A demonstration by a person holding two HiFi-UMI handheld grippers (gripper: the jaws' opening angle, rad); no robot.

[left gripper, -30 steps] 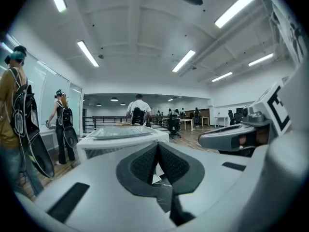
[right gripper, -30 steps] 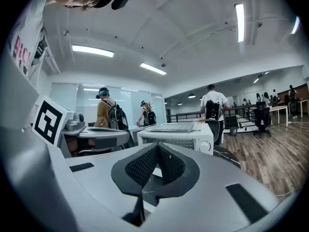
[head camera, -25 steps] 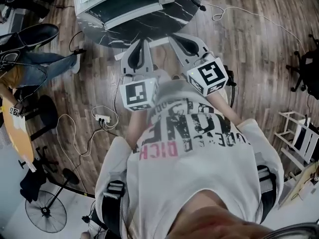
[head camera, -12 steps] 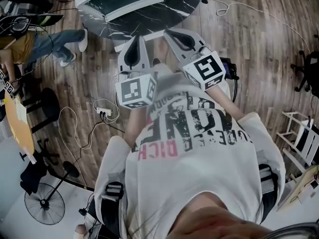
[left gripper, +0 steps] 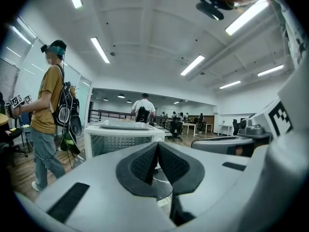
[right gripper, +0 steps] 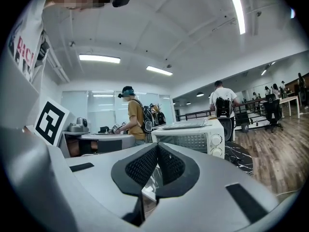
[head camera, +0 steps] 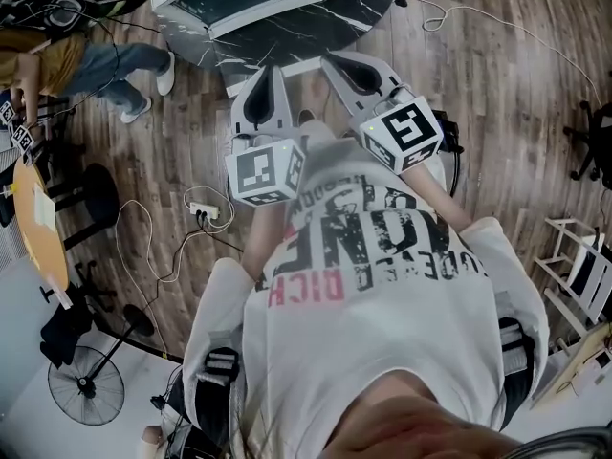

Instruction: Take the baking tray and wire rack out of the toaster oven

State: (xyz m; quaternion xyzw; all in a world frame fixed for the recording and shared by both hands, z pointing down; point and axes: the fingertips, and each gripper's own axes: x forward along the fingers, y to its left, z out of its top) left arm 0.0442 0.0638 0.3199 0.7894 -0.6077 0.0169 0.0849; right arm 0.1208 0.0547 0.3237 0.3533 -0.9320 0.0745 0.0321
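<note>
Head view: left hand-held gripper (head camera: 270,69) and right hand-held gripper (head camera: 333,60) — both clenched, empty — near the table (head camera: 316,27) rim.

The person wears a pale grey sweatshirt (head camera: 382,342) with black and pink printed letters and dark straps (head camera: 222,363) at the shoulders. The left gripper (head camera: 270,73) and right gripper (head camera: 335,62) have grey shells, black ribbed fingers (left gripper: 144,162) and cubes with black-and-white square markers.
</note>
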